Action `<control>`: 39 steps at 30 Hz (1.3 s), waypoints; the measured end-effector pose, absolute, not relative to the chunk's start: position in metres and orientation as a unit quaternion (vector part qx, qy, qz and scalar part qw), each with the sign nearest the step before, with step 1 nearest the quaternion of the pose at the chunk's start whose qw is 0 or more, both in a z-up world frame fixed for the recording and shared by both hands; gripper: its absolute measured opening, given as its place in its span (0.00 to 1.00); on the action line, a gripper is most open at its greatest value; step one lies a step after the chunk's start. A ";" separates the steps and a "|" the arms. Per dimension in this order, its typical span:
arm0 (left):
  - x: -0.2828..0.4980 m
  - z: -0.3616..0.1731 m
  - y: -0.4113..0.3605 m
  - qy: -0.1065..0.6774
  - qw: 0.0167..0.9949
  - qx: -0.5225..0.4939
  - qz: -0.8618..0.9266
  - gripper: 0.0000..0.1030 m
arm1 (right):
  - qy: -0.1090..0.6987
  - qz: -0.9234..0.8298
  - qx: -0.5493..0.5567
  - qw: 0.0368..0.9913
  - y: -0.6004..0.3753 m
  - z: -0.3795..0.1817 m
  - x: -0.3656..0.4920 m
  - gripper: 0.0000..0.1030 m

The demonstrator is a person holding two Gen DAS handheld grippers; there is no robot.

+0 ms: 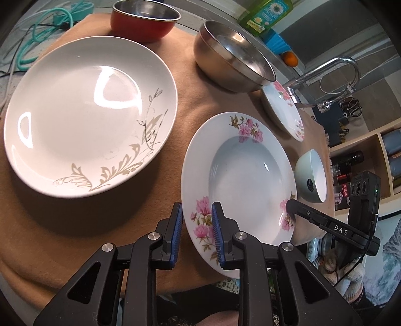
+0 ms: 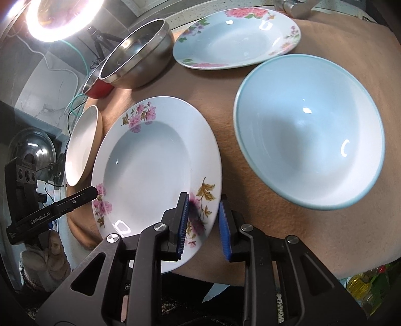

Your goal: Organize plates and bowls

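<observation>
A pink-flowered deep plate (image 1: 240, 180) (image 2: 155, 170) lies on the brown cloth between both grippers. My left gripper (image 1: 196, 225) is open, its jaws straddling the plate's left rim without closing on it. My right gripper (image 2: 204, 220) is open, its jaws straddling the plate's right rim. A large white plate with gold leaf pattern (image 1: 82, 117) (image 2: 81, 148) lies to the left. A second flowered plate (image 1: 285, 110) (image 2: 238, 37) lies at the back. A light-blue bowl (image 2: 308, 140) (image 1: 312, 175) stands to the right.
A steel bowl (image 1: 233, 57) (image 2: 137, 55) and a red bowl with steel inside (image 1: 145, 20) (image 2: 96, 87) stand at the back of the cloth. A tap (image 1: 325, 72) and shelves (image 1: 363, 155) are to the right. A ring light (image 2: 62, 17) glares at upper left.
</observation>
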State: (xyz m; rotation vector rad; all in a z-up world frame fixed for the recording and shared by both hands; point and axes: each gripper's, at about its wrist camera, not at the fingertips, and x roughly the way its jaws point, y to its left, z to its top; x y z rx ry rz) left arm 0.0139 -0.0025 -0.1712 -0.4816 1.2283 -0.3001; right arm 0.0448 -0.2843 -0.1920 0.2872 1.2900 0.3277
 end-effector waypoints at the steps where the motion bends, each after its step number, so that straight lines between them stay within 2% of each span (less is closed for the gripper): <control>1: 0.014 -0.171 -0.002 0.568 0.780 -0.224 -0.138 0.21 | 0.596 0.153 0.132 0.777 -0.283 -0.192 0.045 0.23; 18: 0.010 -0.165 0.000 0.566 0.787 -0.211 -0.128 0.20 | 0.595 0.154 0.116 0.780 -0.274 -0.192 0.046 0.24; 31: 0.013 -0.130 -0.006 0.530 0.818 -0.182 -0.126 0.20 | 0.542 0.152 0.093 0.822 -0.290 -0.144 0.033 0.24; 32: 0.016 -0.128 -0.009 0.527 0.820 -0.182 -0.128 0.20 | 0.536 0.150 0.094 0.825 -0.294 -0.139 0.033 0.27; 35: 0.021 -0.123 -0.018 0.520 0.823 -0.186 -0.136 0.21 | 0.519 0.145 0.097 0.837 -0.307 -0.125 0.035 0.46; 39: 0.030 -0.118 -0.031 0.511 0.826 -0.190 -0.145 0.21 | 0.505 0.133 0.096 0.848 -0.328 -0.111 0.043 0.47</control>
